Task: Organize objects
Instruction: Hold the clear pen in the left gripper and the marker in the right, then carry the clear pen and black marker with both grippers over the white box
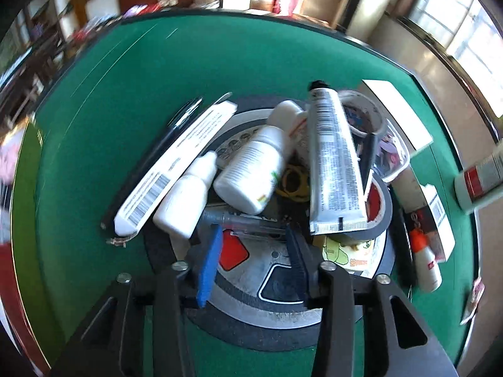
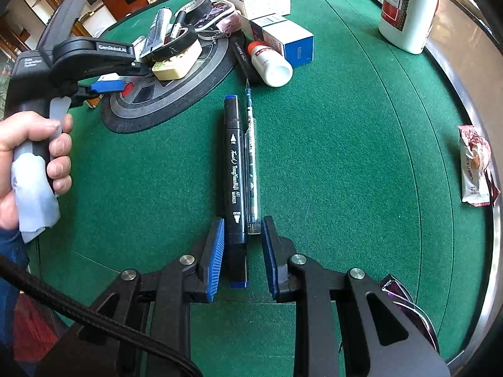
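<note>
black marker (image 2: 234, 169) between open right gripper (image 2: 242, 257) pads, seemingly ungripped.

Matt green felt table (image 2: 330, 157) lies under the right gripper (image 2: 243, 251), whose ribbed blue rubbery pads (image 2: 217, 257) flank a glossy black plastic marker (image 2: 234, 169) and a clear plastic pen (image 2: 253, 169). Ahead of the left gripper (image 1: 251, 245), a crimped silvery tube (image 1: 333, 163) and smooth white plastic bottles (image 1: 251, 169) shine.

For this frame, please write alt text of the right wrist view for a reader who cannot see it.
The right gripper, open, straddles the near ends of a black art marker and a clear pen lying side by side on green felt. At upper left, the left gripper reaches over a cluttered round mat.
</note>
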Available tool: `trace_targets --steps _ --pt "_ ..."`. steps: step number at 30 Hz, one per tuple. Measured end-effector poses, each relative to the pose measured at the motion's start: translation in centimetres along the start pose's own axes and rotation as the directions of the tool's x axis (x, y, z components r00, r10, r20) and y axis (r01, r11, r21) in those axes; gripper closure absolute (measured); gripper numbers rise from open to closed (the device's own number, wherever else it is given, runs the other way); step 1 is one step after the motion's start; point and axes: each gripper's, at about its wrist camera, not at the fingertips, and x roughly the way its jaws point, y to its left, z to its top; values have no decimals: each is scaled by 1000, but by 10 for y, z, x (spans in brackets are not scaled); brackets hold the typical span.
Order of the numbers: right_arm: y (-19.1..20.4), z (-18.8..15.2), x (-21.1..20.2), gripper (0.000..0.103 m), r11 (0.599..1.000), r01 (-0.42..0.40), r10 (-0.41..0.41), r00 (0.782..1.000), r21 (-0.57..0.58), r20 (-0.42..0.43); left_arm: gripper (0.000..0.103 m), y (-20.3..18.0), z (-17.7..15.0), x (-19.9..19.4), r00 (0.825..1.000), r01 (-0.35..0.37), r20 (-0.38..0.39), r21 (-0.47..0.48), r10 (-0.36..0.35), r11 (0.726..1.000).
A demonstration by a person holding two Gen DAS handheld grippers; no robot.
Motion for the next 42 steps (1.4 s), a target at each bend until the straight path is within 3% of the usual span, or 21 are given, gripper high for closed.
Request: trace_targets --steps 3,4,5,8,11,13,16,18,20,23,28,32,37,42 --pt "1 -3 -2 82 1000 0 0 1000 -1 -1 79 14 -3 -3 1000 13 15 14 -13 1000" --pt "1 -4 -2 82 1000 0 0 1000 0 -2 100 18 -4 -4 1000 22 4 11 -22 1000" --pt "0 -6 -3 82 1000 0 0 1000 3 -4 103 23 -9 -3 1000 8 -24 23 -7 1000" --pt "-8 -11 -4 82 1000 -5 5 1000 11 -3 103 31 -20 -6 999 25 -31 79 -23 997" --pt "-4 -5 -2 82 1000 -5 5 1000 15 -4 103 41 -28 -10 993 105 -59 92 -100 990" --pt "-2 -2 0 82 1000 -7 7 1000 19 -5 103 46 -24 -19 992 127 -21 86 -125 988" --pt "-4 -1 -1 82 1000 -8 8 1000 26 -8 100 33 -10 -16 993 120 -7 167 -121 979" --pt "-3 0 1 82 999 -10 11 1000 32 -7 96 18 -3 -5 994 110 -27 273 -106 956" --pt "0 2 5 82 1000 -11 11 1000 29 -4 92 5 0 12 997 64 -57 372 -46 926" --pt "2 3 6 82 1000 -13 13 1000 25 -4 90 -6 4 28 999 49 -39 449 -35 892" --pt "3 4 7 82 999 -20 20 1000 26 -1 84 -17 13 41 999 42 -28 491 -32 870" --pt "4 5 8 82 1000 -16 16 1000 22 -6 83 -24 13 46 999 47 -35 546 -33 836" --pt "4 5 9 82 999 -27 27 1000 33 -4 83 -22 21 43 986 167 -92 512 -139 843" --pt "3 5 8 82 999 -35 35 999 42 -2 83 -14 22 43 991 133 -67 563 -116 815"
